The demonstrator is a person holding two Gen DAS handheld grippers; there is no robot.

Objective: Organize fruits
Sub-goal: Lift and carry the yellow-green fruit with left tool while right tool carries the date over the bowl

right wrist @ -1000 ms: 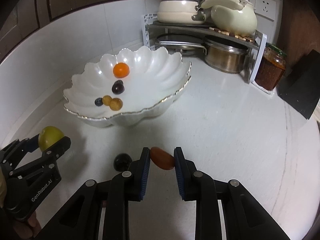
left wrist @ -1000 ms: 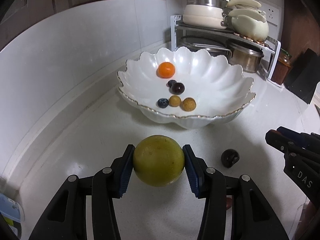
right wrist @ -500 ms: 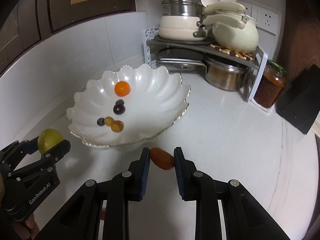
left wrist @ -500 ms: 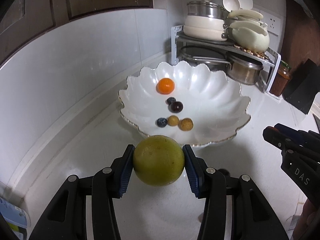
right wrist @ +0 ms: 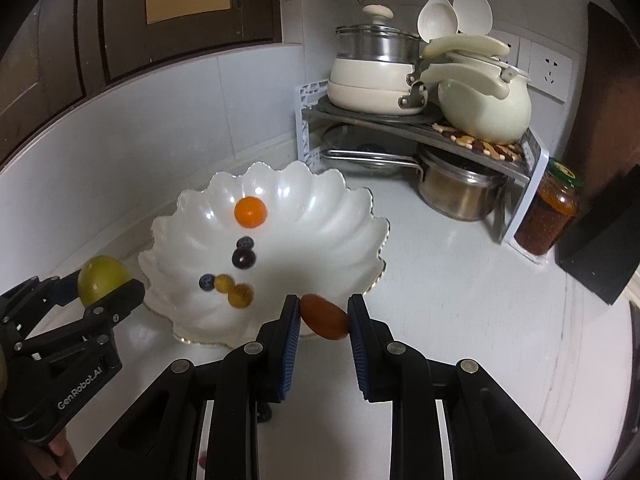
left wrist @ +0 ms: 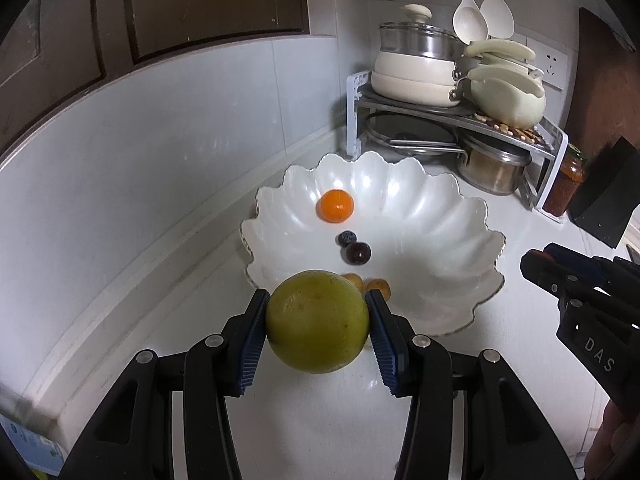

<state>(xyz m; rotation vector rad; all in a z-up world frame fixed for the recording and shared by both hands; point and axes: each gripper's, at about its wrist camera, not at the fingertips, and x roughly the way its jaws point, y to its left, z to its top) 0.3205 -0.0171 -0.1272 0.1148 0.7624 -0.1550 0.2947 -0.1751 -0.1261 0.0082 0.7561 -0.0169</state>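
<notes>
My left gripper [left wrist: 317, 322] is shut on a round green-yellow fruit [left wrist: 317, 321], held above the counter just before the near rim of the white scalloped bowl [left wrist: 440, 216]. My right gripper [right wrist: 324, 317] is shut on a small oval red-brown fruit [right wrist: 325, 317], over the bowl's [right wrist: 320, 208] near right rim. In the bowl lie an orange fruit [right wrist: 250, 211], a dark cherry-like fruit [right wrist: 243, 258], blueberries [right wrist: 206, 282] and two small yellow-brown fruits [right wrist: 240, 295]. The left gripper with the green fruit [right wrist: 103, 280] shows at the left of the right wrist view.
A metal corner rack [right wrist: 472, 140] with pots, a cream kettle and hanging spoons stands behind the bowl. A jar of red paste [right wrist: 548, 216] and a dark box [right wrist: 600, 240] sit at the right. A tiled wall [left wrist: 160, 140] runs along the left.
Both grippers have risen and moved toward the bowl with their fruits. The dark fruit on the counter has dropped out of sight behind the fingers.
</notes>
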